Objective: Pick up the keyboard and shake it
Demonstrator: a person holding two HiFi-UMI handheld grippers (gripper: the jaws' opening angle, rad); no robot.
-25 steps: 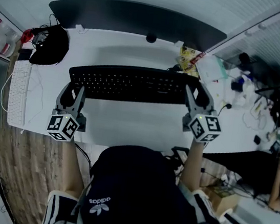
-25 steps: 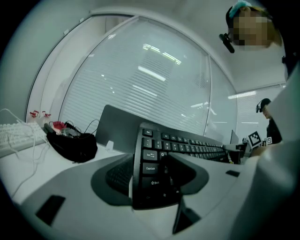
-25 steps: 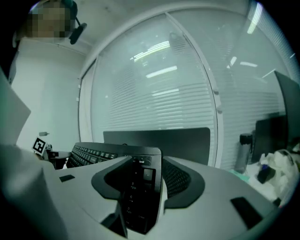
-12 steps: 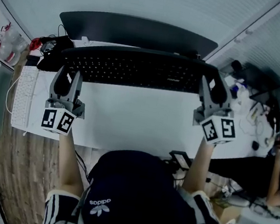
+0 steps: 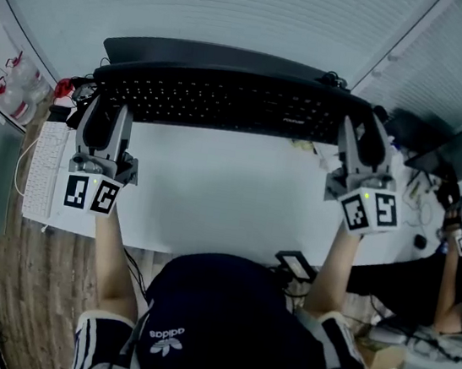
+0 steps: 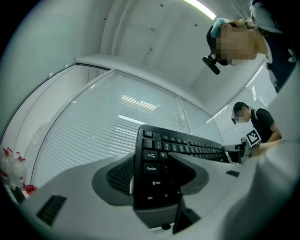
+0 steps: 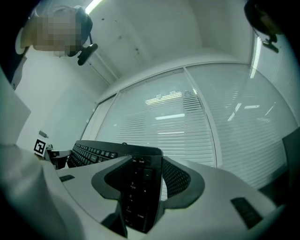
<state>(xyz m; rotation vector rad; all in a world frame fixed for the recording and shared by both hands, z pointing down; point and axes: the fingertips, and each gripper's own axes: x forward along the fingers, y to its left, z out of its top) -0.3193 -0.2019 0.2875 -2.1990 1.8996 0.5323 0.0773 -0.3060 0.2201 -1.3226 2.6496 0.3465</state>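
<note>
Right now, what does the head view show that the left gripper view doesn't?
Head view only: the white desk beneath, and a second, white keyboard at its left edge. Left gripper view only: readable key legends (Caps, Shift, Ctrl) at the clamped end, and a ceiling light. Both: the black keyboard with the left gripper shut on its left end.
</note>
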